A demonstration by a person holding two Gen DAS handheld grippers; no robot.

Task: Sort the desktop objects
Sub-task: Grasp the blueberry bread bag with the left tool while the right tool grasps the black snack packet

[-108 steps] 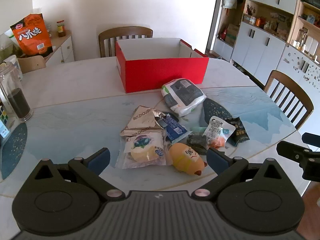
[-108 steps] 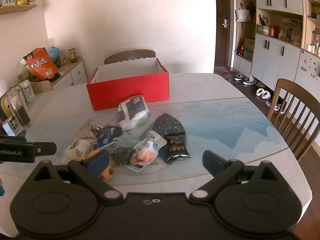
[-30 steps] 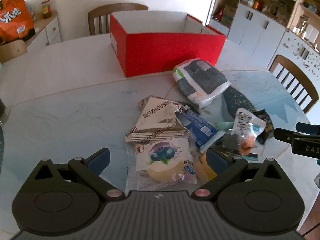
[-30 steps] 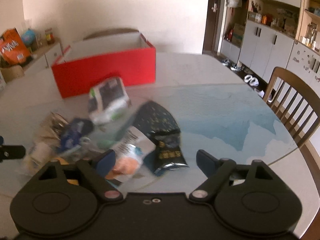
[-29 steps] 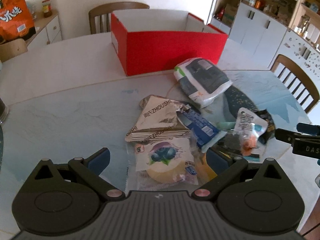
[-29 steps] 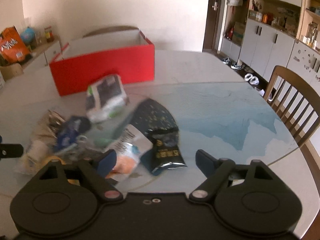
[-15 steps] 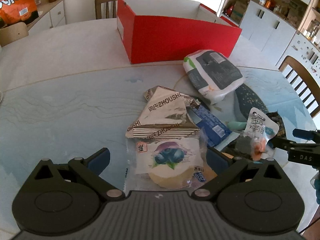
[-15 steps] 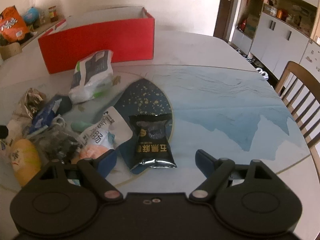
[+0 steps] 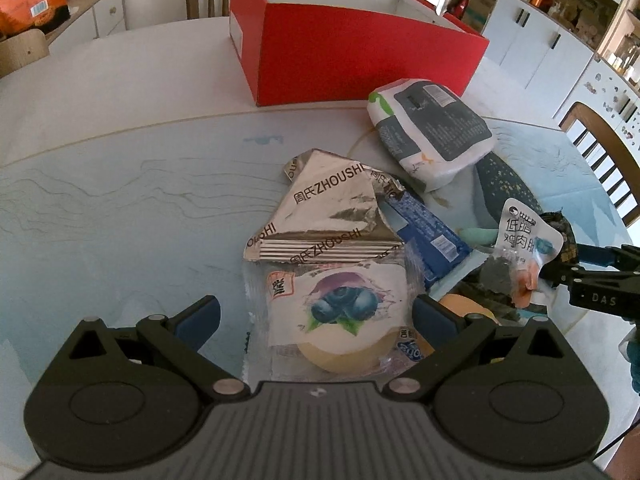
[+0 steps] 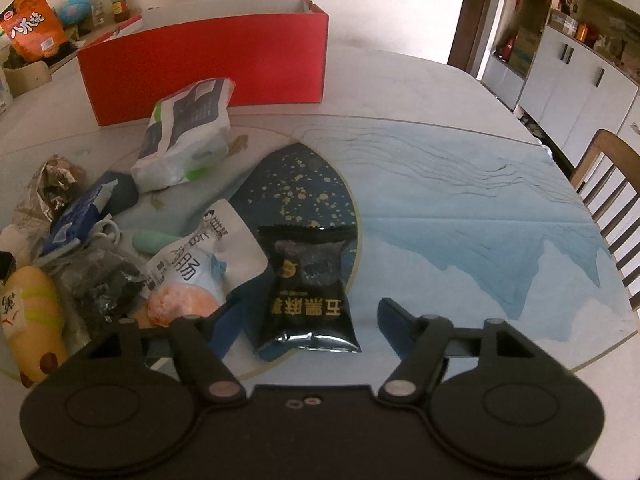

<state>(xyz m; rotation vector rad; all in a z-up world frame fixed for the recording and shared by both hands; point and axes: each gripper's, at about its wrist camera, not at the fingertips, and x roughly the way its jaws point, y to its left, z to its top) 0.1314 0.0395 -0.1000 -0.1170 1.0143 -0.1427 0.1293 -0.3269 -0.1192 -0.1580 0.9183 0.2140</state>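
**Two pickups lining up over the snack pile**

On the left, the left gripper (image 9: 316,318) hangs over the blueberry pastry packet (image 9: 336,312) with its jaws wide open, one on each side of the wrapper, neither pad pressing it. The wrapper's far edge tucks under the silver foil pouch (image 9: 324,216), so the jaws would do best to close low across the round pastry itself and lift straight, or the pouch may drag along.

To the right, the right gripper (image 10: 306,322) straddles the lower end of the black snack packet (image 10: 310,288); its jaws are closing, the packet between them but not yet pinched. They should catch the packet clear of the white chicken sausage pouch (image 10: 200,260) beside it.

The open red box (image 10: 204,56) waits at the back of the worktop (image 10: 460,216), well apart from the pile.
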